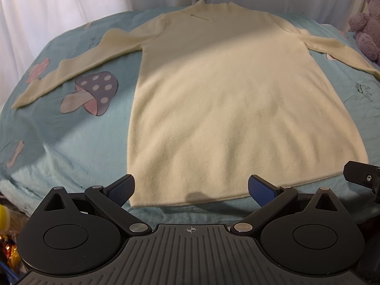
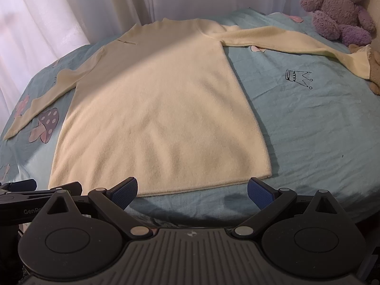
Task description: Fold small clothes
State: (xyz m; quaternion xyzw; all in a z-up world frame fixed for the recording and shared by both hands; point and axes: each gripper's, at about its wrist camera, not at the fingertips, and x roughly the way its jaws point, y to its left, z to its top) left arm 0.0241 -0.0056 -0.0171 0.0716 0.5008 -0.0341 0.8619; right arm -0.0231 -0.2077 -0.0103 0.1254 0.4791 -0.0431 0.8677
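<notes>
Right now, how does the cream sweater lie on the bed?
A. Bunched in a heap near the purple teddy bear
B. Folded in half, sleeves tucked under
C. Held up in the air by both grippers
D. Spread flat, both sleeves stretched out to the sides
D: the sweater lies flat on the bed with one sleeve out to each side, and both grippers, left and right, are open and hold nothing.

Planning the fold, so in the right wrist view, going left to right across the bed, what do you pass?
mushroom print → cream sweater body → crown drawing → purple teddy bear
</notes>
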